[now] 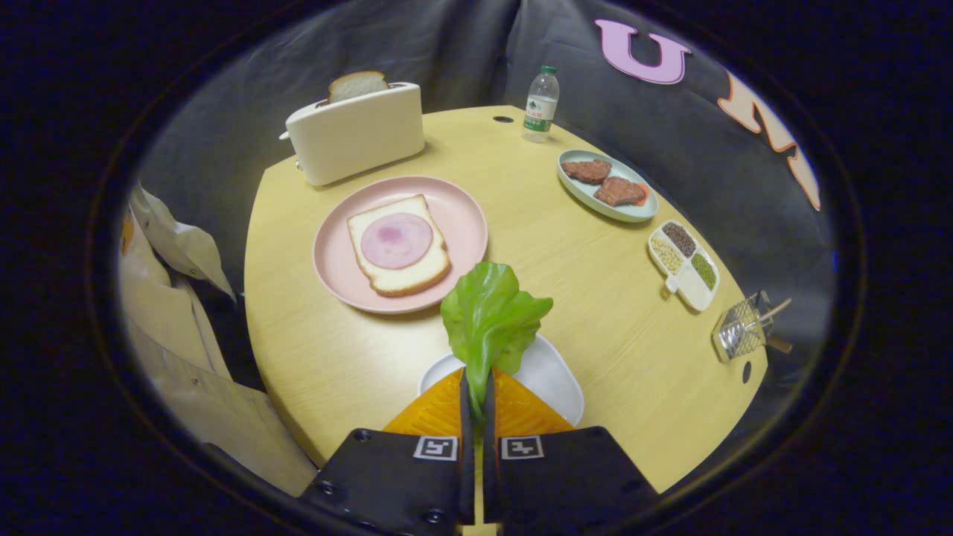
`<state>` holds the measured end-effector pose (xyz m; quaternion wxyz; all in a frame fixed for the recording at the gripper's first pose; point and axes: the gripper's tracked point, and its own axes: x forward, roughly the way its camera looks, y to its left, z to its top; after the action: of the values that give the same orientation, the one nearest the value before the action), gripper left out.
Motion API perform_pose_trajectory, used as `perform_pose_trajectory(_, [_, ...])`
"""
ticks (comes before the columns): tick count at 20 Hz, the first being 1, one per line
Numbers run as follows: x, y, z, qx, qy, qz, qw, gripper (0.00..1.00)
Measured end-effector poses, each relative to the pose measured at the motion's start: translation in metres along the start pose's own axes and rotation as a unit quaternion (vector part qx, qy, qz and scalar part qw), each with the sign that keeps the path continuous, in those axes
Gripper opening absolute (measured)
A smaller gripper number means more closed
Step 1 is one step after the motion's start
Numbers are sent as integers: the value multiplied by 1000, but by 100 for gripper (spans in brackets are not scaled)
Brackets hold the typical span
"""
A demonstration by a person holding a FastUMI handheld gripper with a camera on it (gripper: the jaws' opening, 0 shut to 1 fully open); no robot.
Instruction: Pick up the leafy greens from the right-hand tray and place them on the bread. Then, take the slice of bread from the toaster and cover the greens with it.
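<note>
Carrying the leafy greens (491,320), pinched by the stem between the closed fingers (476,406) above the white tray (555,376), called for a level sweep toward eleven o'clock, over the ham-topped bread (398,246) on the pink plate (335,268).

- My round table (595,327) has a pale yellow wood-grain top, spreading across the middle of the frame.
- Dark cloth wall (461,52) hangs behind it, folded at upper centre.
- Two small cable holes sit in the tabletop, top and lower right.
- Light falls soft and even.
</note>
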<state>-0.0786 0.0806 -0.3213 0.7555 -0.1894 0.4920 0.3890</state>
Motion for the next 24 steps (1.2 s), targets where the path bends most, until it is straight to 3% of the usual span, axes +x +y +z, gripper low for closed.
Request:
perform_pose_trajectory(10, [3, 36, 58, -30, -24, 14, 999, 8])
perform_pose_trajectory(24, [45, 97, 116, -61, -26, 72, 995, 7])
